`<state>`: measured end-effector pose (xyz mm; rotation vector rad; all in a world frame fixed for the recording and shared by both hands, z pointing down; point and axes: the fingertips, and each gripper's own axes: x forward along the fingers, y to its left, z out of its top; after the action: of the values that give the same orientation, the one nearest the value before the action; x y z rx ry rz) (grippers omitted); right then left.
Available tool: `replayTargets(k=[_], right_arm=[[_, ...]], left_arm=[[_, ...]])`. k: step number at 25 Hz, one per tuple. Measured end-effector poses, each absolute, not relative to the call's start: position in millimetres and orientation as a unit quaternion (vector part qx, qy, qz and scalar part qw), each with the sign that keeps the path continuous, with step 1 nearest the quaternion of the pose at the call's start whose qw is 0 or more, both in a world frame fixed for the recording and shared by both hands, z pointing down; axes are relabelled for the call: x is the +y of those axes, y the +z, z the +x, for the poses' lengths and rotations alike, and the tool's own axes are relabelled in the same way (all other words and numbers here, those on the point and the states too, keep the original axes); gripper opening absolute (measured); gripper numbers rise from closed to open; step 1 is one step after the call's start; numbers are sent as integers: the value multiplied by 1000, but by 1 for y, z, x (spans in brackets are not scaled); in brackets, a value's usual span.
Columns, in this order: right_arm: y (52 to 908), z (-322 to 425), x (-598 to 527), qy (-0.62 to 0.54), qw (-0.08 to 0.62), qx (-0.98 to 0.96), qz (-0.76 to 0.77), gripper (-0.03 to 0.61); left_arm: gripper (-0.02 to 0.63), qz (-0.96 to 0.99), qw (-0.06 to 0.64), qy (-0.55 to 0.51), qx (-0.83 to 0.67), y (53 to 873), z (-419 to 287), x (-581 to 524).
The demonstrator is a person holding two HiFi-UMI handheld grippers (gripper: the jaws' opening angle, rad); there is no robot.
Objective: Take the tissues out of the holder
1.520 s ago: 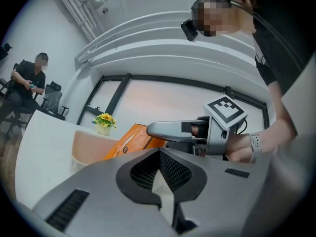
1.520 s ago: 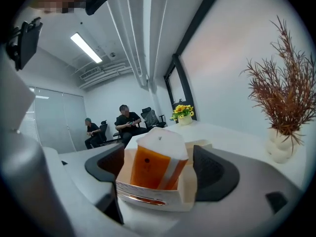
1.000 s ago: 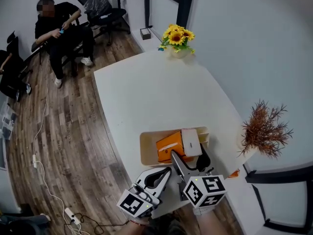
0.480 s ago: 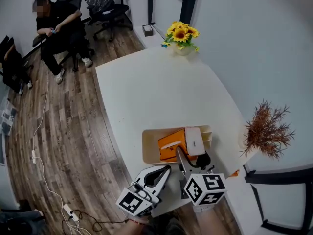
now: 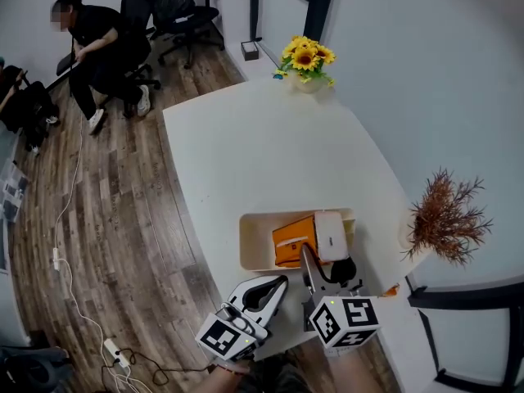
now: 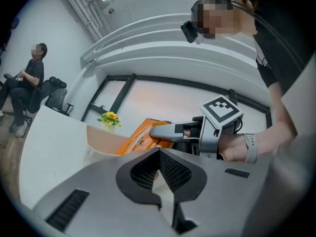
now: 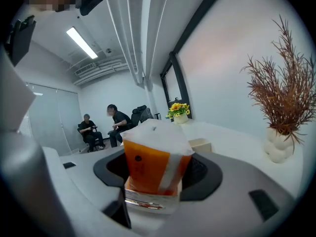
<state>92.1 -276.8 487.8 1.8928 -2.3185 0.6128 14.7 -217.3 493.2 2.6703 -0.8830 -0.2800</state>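
A cream tissue holder (image 5: 255,221) lies near the white table's front edge. In it are an orange tissue pack (image 5: 293,237) and a white-topped pack (image 5: 330,234). My right gripper (image 5: 316,257) reaches into the holder from the near side. In the right gripper view the orange pack (image 7: 154,168) stands upright between its jaws, which are closing on it, and both pads touch its sides. My left gripper (image 5: 277,285) hangs off the table's front edge, to the left of the right one. Its pads (image 6: 170,168) meet with nothing between them. The left gripper view also shows the holder (image 6: 101,139).
A vase of sunflowers (image 5: 305,62) stands at the table's far edge. A dried brown plant (image 5: 443,219) sits at the right edge by the wall. A person (image 5: 94,39) sits on an office chair at the back left. Cables (image 5: 70,277) trail on the wooden floor.
The right gripper's jaws have drawn in around the orange pack. The seated person at the back has shifted. The left gripper has stayed put.
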Motion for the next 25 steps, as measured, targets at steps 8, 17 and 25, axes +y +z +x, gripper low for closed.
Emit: replayTargets(k=[8, 17, 25], right_arm=[[472, 89, -275, 189, 38, -766, 614, 278], [457, 92, -274, 170, 39, -769, 615, 278], [444, 90, -272, 157, 35, -771, 616, 278]], left_arm=[[7, 935, 151, -97, -306, 485, 15, -216], [7, 937, 146, -101, -301, 475, 19, -214], [8, 938, 142, -104, -299, 466, 19, -213]])
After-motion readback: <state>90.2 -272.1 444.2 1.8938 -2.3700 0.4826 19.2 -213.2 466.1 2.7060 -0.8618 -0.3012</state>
